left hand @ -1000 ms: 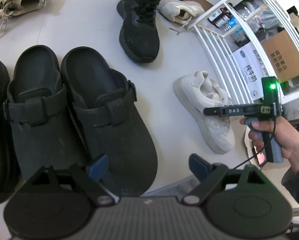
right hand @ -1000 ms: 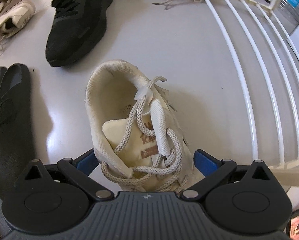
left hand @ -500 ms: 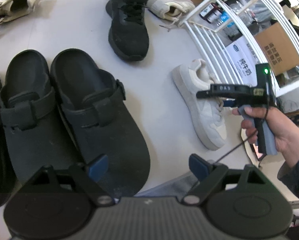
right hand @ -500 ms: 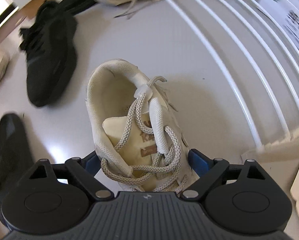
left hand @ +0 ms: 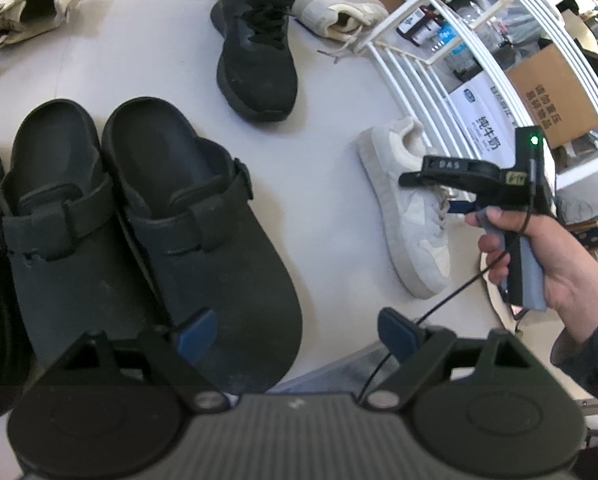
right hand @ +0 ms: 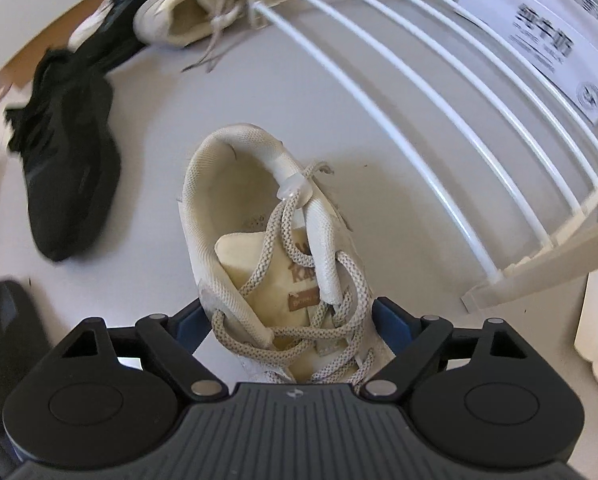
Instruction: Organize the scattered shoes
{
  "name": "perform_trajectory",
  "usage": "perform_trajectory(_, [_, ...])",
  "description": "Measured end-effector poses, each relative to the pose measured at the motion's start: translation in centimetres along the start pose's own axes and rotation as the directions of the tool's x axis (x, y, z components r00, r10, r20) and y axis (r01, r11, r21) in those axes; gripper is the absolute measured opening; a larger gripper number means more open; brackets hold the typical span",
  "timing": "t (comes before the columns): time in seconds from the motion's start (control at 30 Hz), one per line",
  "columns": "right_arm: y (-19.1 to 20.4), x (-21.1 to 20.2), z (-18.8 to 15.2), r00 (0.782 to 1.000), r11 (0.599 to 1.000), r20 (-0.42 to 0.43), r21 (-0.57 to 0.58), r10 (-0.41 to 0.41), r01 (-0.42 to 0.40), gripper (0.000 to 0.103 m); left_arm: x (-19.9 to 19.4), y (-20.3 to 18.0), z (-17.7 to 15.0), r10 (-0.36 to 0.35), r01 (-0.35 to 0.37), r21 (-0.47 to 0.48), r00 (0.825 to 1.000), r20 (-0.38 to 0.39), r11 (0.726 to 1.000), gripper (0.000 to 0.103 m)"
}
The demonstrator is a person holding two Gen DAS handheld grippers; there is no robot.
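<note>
left tool open, right tool closing, tilted downward

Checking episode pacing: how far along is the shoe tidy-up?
Done: the black clogs sit paired side by side. In hand: the right gripper, jaws just closing, straddles the white sneaker; whether the pads press yet is unclear. The left gripper is open, empty. Left: the black sneaker and other white sneakers lie scattered.

A pair of black strapped clogs lies side by side at near left on the pale grey floor. A black lace-up sneaker lies farther off, right of them. A cream laced sneaker lies at right, just beside the white wire rack. Another cream sneaker lies at the rack's far corner, beside the black sneaker.
</note>
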State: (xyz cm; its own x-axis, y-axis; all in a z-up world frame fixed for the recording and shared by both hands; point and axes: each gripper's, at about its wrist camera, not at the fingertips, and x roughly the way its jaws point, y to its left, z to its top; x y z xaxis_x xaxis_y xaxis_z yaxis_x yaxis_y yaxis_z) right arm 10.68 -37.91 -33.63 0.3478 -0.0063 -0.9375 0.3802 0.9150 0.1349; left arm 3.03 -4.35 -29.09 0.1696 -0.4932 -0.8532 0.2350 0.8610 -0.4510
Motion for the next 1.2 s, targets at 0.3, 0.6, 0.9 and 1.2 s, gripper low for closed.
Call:
perform_trajectory(0.3, [1.3, 0.2, -1.3, 0.999, 0.987, 0.013, -0.154, -0.031, 0.033, 0.085, -0.1, -0.1, -0.2, 0.001, -0.001, 0.0, 1.0, 0.001, 1.0, 0.089])
perform_trajectory(0.6, [0.9, -0.5, -1.6, 0.999, 0.984, 0.032, -0.177, 0.005, 0.001, 0.084, 0.0, -0.4, 0.4, 0.011, -0.011, 0.019, 1.0, 0.011, 1.0, 0.089])
perform_trajectory(0.9, [0.2, -4.1, -2.7, 0.989, 0.98, 0.128, -0.191, 0.079, -0.054, 0.084, -0.5, -2.6, 7.2, 0.112, -0.129, 0.159, 0.987, 0.112, 0.979, 0.089])
perform_trajectory(1.2, [-0.1, -6.4, -2.1, 0.972, 0.978, 0.186, -0.176, 0.145, -0.113, 0.084, 0.7, -7.0, 14.3, 0.159, -0.199, 0.253, 0.973, 0.169, 0.947, 0.088])
